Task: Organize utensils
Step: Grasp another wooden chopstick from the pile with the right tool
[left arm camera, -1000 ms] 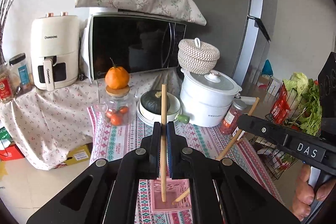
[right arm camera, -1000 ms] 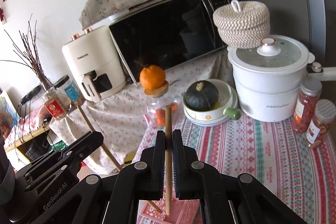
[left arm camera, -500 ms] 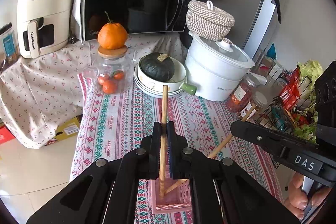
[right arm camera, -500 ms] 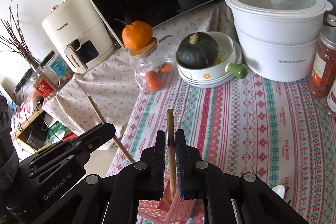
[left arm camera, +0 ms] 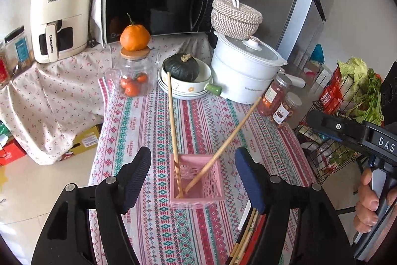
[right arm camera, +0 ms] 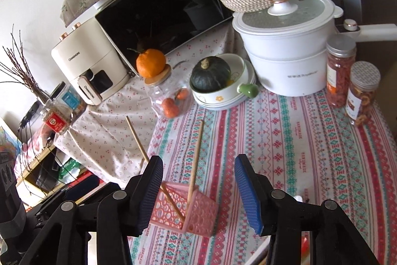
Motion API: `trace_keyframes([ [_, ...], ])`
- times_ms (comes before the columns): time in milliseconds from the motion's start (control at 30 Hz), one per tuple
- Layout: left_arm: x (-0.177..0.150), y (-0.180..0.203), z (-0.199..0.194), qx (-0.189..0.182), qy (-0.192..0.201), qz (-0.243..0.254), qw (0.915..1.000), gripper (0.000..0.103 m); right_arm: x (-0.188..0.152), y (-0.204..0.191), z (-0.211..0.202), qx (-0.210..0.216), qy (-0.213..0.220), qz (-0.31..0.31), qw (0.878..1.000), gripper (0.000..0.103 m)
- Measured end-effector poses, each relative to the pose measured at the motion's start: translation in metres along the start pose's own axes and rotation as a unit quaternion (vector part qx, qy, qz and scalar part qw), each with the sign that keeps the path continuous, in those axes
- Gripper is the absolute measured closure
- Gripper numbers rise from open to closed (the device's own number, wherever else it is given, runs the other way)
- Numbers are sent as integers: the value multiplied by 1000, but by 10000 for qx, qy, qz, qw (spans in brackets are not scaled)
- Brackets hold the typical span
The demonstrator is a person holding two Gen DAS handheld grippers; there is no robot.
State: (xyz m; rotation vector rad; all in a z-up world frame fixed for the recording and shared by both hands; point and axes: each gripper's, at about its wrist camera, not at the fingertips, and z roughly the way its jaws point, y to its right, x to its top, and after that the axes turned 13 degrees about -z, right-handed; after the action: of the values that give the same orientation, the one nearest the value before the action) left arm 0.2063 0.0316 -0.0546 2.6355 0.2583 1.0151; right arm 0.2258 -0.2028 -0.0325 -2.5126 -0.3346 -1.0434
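A pink lattice basket (left arm camera: 197, 190) (right arm camera: 198, 212) stands on the striped tablecloth. Two wooden chopsticks rest in it, free of both grippers. In the left wrist view, one chopstick (left arm camera: 173, 126) stands nearly upright and the other chopstick (left arm camera: 228, 143) leans to the right. My left gripper (left arm camera: 192, 152) hovers just before the basket with its jaws opening and nothing pressed between them. My right gripper (right arm camera: 197, 159) is also opening, with a chopstick (right arm camera: 196, 160) standing loose between its fingers. A hand (left arm camera: 367, 203) holds the right gripper (left arm camera: 347, 133) at the right edge.
More chopsticks (left arm camera: 244, 240) and a white utensil (left arm camera: 244, 212) lie near the front right. Behind the basket are a glass jar (left arm camera: 134, 76) topped by an orange, a bowl (left arm camera: 196, 88) with a dark squash, a white pot (left arm camera: 245, 76) and spice jars (left arm camera: 275, 93). A wire vegetable rack (left arm camera: 347, 96) stands at the right.
Both grippers opened and let go of their chopsticks, which now lean loose in the pink basket. Both hands dropped lower and closer to the table.
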Motion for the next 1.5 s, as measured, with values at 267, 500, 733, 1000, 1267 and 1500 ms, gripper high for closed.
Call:
trace_keyframes([
  [267, -58, 12, -1, 71, -690, 341, 9970, 21, -57, 27, -2, -743, -925, -43, 9929, 35],
  [500, -100, 23, 24, 215, -1305, 635, 9892, 20, -101, 55, 11, -1064, -1758, -43, 9786, 34],
  [733, -122, 28, 46, 264, -1719, 699, 9823, 20, -132, 82, 28, -1221, -2321, 201, 9648, 33],
  [1000, -126, 24, 64, 339, -1919, 517, 9795, 20, -149, 101, 59, -1227, -2712, 555, 9531, 33],
  [1267, -124, 14, 67, 273, -2031, 295, 9783, 21, -149, 96, 87, -1362, -2751, 408, 9508, 43],
  [1500, -123, 14, 61, 119, -2061, 298, 9780, 24, -150, 83, 92, -1625, -2879, -10, 9438, 81],
])
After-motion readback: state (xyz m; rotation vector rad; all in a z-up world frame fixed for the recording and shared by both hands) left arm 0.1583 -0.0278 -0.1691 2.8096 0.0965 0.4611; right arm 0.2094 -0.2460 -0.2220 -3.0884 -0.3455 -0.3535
